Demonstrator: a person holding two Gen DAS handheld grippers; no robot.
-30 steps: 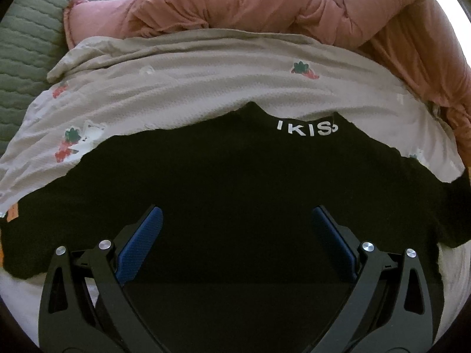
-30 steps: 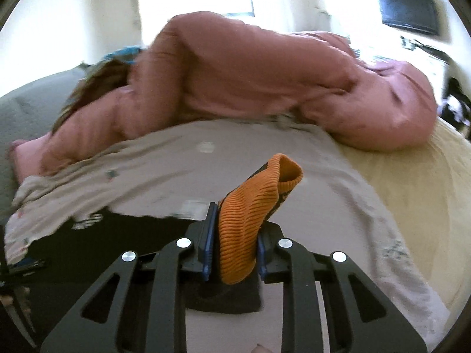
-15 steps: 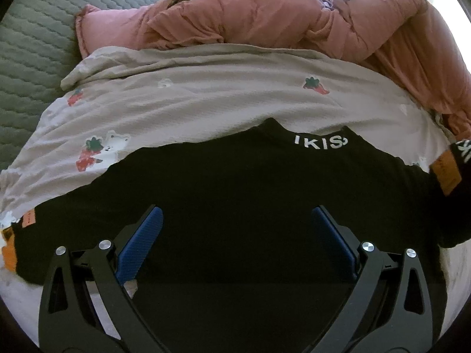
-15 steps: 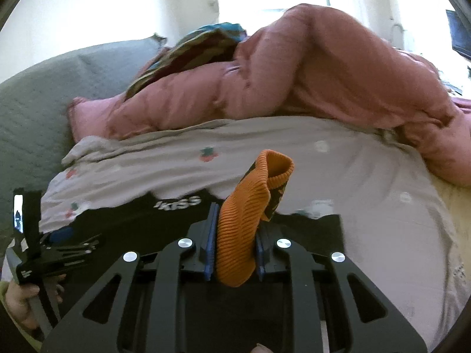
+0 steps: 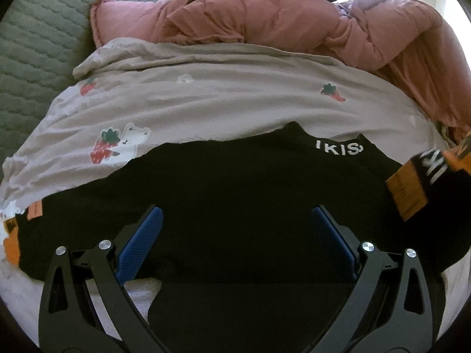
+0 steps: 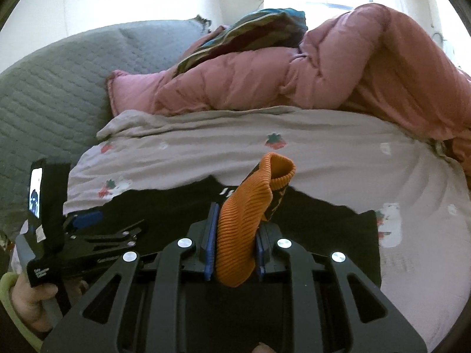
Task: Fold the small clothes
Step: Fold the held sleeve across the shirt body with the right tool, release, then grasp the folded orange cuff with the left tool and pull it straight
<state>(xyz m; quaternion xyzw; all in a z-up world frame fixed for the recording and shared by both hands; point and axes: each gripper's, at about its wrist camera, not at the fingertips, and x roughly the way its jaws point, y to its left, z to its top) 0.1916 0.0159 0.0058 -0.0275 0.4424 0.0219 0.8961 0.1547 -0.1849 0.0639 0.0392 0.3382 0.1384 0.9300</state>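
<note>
A small black top (image 5: pixel 235 194) with white collar lettering lies flat on the printed sheet (image 5: pixel 206 103). My left gripper (image 5: pixel 235 235) is open and hovers over its lower middle, empty. My right gripper (image 6: pixel 234 235) is shut on the orange ribbed cuff (image 6: pixel 247 214) of the top's sleeve, which it holds up over the black body (image 6: pixel 323 235). That sleeve shows at the right edge of the left wrist view (image 5: pixel 412 188). The left gripper also shows in the right wrist view (image 6: pixel 97 235). An orange cuff (image 5: pixel 11 247) lies at the far left.
A pink quilt (image 5: pixel 294 20) is bunched along the back of the bed. A grey quilted cover (image 5: pixel 35 47) lies at the left. A striped cloth (image 6: pixel 244 32) sits on the quilt. The sheet has strawberry and bear prints (image 5: pixel 117 144).
My right gripper has carried the orange-cuffed sleeve leftward over the top's body. The sleeve has come into the left wrist view at the right. My left gripper has drawn back slightly, still open.
</note>
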